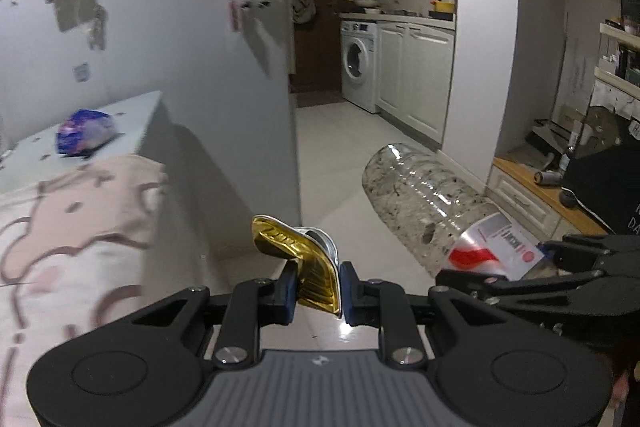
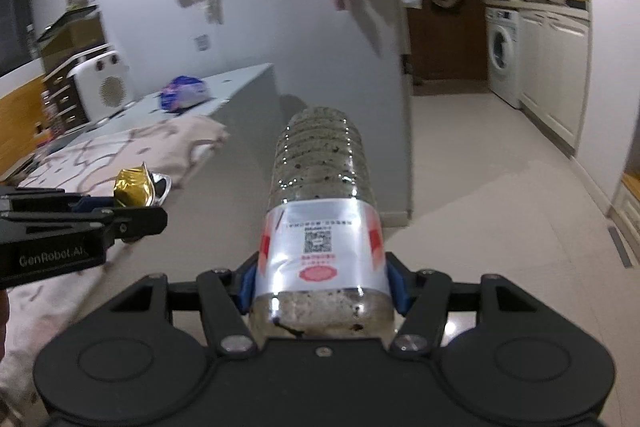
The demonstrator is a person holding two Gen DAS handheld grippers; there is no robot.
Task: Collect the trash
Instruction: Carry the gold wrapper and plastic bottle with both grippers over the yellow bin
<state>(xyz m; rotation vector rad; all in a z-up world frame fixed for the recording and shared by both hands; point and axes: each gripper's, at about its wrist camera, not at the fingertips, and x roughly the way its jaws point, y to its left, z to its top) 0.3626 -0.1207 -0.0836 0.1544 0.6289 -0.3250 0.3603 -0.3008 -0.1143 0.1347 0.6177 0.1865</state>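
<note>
My left hand-held gripper [image 1: 318,277] pinches a crushed gold wrapper [image 1: 298,259] nearly closed, my right hand-held gripper [image 2: 320,277] clamps a dirty plastic bottle [image 2: 320,203] at its label, so I carry both level toward a bin I cannot see.

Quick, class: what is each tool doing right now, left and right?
Left tool: shut on the gold wrapper.
Right tool: shut on the plastic bottle.
</note>
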